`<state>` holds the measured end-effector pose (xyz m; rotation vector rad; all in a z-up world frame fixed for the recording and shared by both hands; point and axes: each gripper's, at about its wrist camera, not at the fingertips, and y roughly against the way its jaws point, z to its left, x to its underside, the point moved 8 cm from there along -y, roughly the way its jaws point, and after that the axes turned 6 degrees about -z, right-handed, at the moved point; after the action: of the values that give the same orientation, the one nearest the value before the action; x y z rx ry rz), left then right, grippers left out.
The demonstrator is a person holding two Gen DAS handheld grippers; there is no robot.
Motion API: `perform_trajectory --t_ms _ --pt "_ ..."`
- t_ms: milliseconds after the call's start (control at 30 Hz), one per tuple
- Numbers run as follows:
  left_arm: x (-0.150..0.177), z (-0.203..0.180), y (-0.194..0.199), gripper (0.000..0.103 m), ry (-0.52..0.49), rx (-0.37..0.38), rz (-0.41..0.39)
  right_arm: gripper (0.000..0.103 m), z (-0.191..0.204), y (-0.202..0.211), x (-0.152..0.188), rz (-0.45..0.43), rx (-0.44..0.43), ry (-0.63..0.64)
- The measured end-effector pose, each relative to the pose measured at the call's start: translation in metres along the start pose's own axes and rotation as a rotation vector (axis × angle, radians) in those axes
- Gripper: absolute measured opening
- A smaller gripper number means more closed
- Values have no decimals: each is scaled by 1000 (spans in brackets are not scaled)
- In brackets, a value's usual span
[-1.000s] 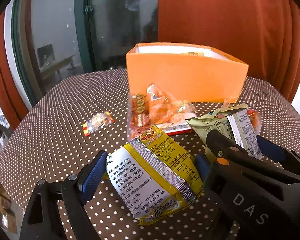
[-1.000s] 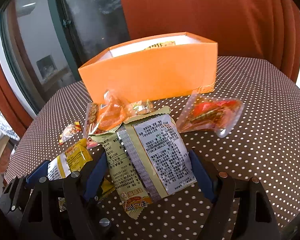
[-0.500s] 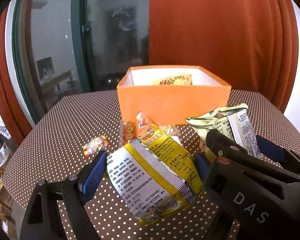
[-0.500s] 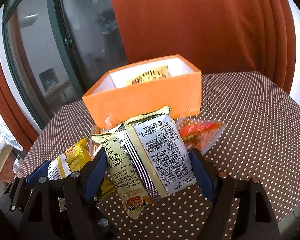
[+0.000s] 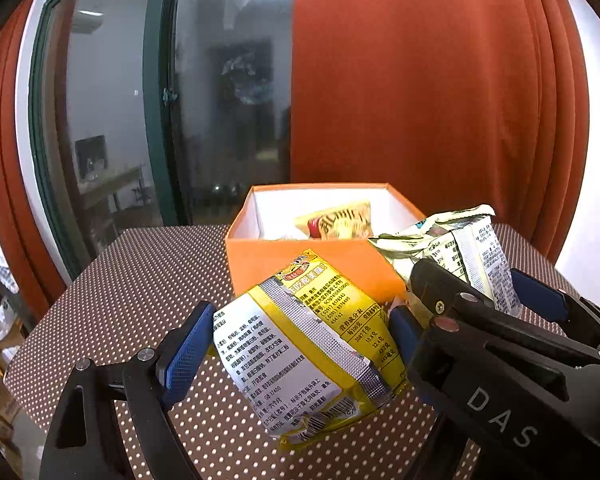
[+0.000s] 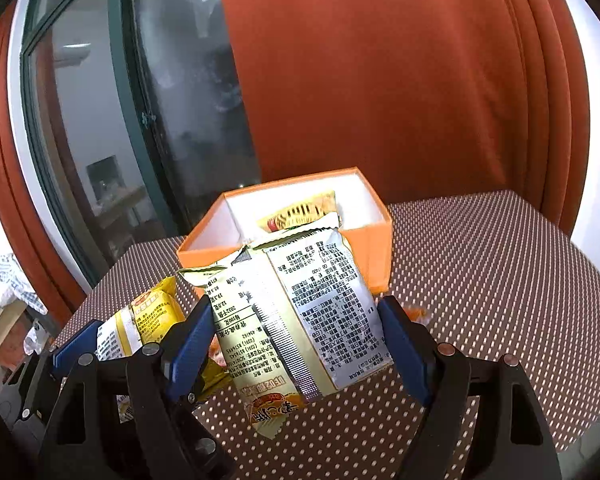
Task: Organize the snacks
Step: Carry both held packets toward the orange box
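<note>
The yellow pack (image 5: pixel 312 344) sits clamped in our left tool (image 5: pixel 300 344); the pale pack (image 6: pixel 296 312) sits clamped in our right tool (image 6: pixel 296 344). Both hang clear of the dotted bench (image 5: pixel 140 280). The orange box (image 5: pixel 300 264) lies straight ahead and below both tools, open side up, with one snack (image 5: pixel 340 222) already inside. Each pack's long axis points toward the box. We judge the right tool slightly nearer.

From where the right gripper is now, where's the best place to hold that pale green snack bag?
Across its middle, from the near side, as the right gripper does now: one pad on each long edge of the pale green bag. The puffy middle fills the jaws, while the crimped ends are flat and would probably slip.
</note>
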<state>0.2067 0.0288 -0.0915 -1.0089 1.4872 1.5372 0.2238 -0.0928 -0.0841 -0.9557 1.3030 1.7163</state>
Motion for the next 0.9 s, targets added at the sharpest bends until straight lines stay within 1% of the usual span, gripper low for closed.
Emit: perform_trajectory --t_ms 133,367,567,733,900 --pt "-16 -1 -5 88 6 1 -32 82 1 -4 -17 -24 -7 11" --pt "-53 -8 -19 88 -15 3 -100 82 -1 -14 -51 -94 -10 23" --pt "-86 -12 -45 88 -14 -19 -155 82 1 -30 -80 -151 4 49" --pt "-107 -13 -63 88 -13 -26 -171 82 -1 -48 -103 -179 -3 45" --pt "-126 -14 -83 88 -31 -26 -180 82 -7 -65 -123 -193 -33 16"
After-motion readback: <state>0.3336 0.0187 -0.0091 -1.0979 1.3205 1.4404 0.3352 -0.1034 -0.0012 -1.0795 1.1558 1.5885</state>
